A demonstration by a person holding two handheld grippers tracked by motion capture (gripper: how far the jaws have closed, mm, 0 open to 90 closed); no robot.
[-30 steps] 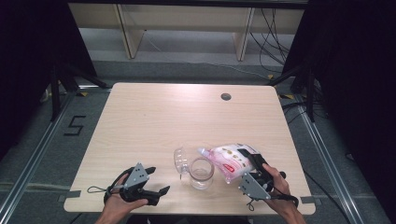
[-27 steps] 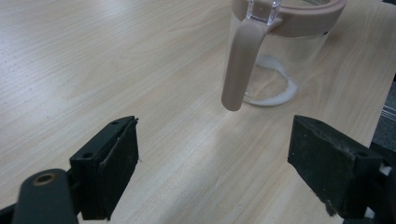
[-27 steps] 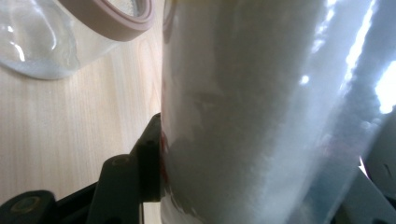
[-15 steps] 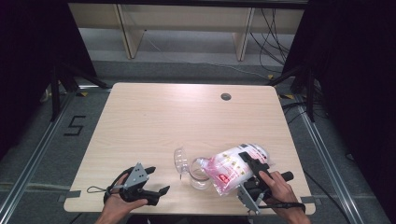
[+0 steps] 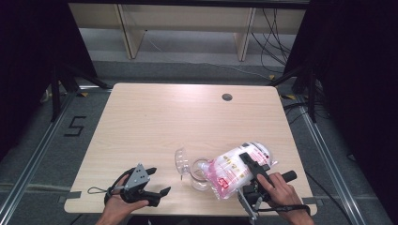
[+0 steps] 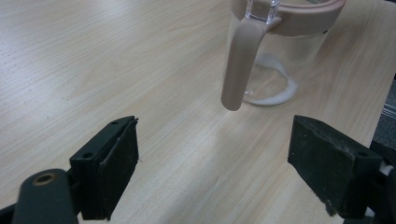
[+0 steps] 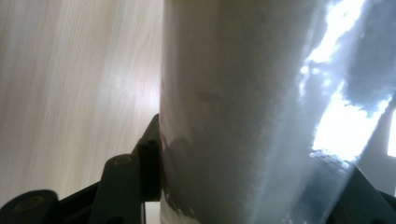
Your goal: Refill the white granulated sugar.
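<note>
The bag (image 7: pixel 261 112) hides the right gripper's (image 7: pixel 252 186) far pad — and blurs (too close) — its top cut off.

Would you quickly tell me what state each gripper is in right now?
Left gripper: open, holding nothing.
Right gripper: closed on the bag of white powder.

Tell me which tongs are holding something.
The right tongs: clamped on the white-and-pink bag, tipped toward the clear jar. The left tongs gape open, nothing between them.
</note>
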